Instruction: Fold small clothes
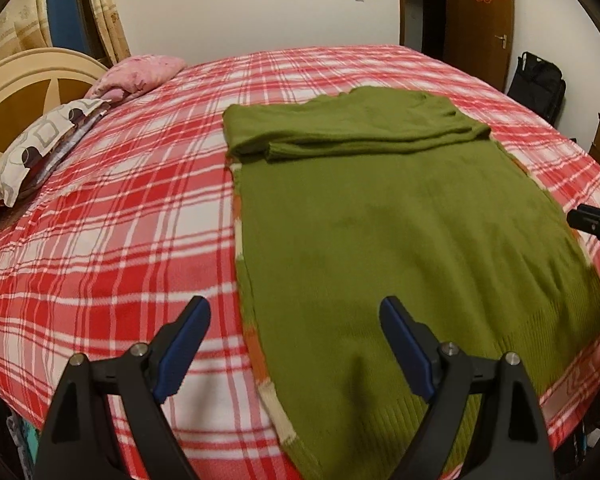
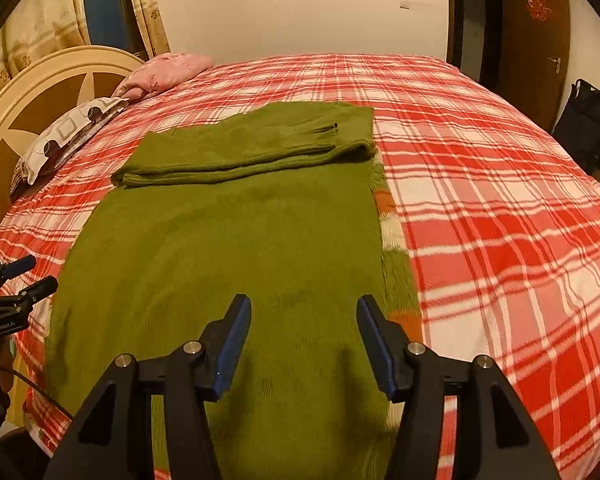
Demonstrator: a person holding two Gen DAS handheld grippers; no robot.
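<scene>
A green knit sweater (image 1: 400, 224) lies flat on the red plaid bed (image 1: 120, 220), its sleeves folded across the far end in a band (image 1: 340, 136). An orange and white striped edge shows under its side (image 1: 244, 264). My left gripper (image 1: 296, 320) is open and empty, hovering over the sweater's near left edge. My right gripper (image 2: 304, 316) is open and empty above the sweater (image 2: 228, 248) near its hem and right edge. The left gripper also shows at the left edge of the right wrist view (image 2: 24, 280), and the right gripper at the right edge of the left wrist view (image 1: 596, 224).
Pillows (image 1: 40, 148) and a pink cushion (image 1: 140, 76) lie at the headboard (image 1: 16, 88) on the left. A black bag (image 1: 536, 88) and a wooden door (image 1: 480, 16) stand past the bed's far right. The bed's near edge drops off below the grippers.
</scene>
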